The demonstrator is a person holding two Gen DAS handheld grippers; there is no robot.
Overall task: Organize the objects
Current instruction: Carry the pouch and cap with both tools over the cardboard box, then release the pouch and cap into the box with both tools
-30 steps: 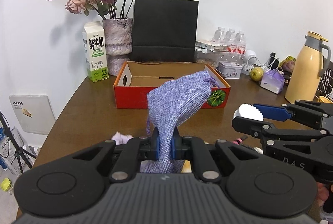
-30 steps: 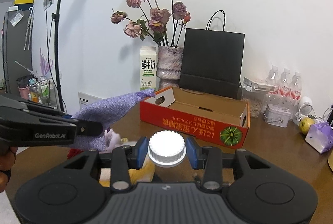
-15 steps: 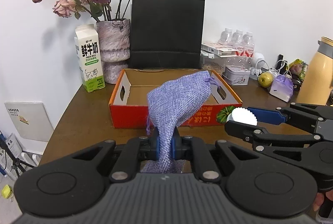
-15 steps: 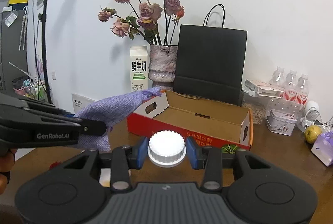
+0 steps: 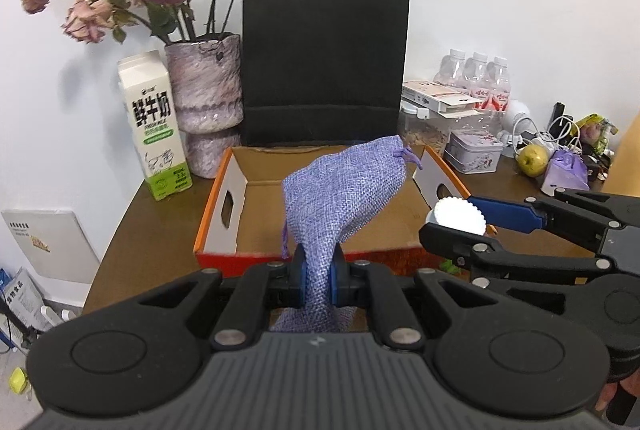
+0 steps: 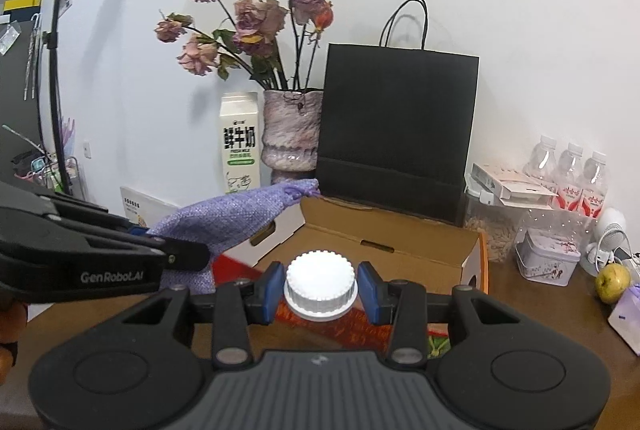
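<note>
Purple woven pouch (image 5: pixel 340 198), soft, light, pinched low in closed left gripper (image 5: pixel 318 280), above cardboard box (image 5: pixel 224 190) at 12 o'clock; right gripper (image 6: pixel 320 290) clamps rigid white ribbed cap (image 6: pixel 320 284).

Three water bottles (image 5: pixel 474 78) are lined up at about two o'clock. One milk carton (image 5: pixel 154 126), one black paper bag (image 5: pixel 324 64) and one apple (image 5: pixel 532 160) can be counted too.
</note>
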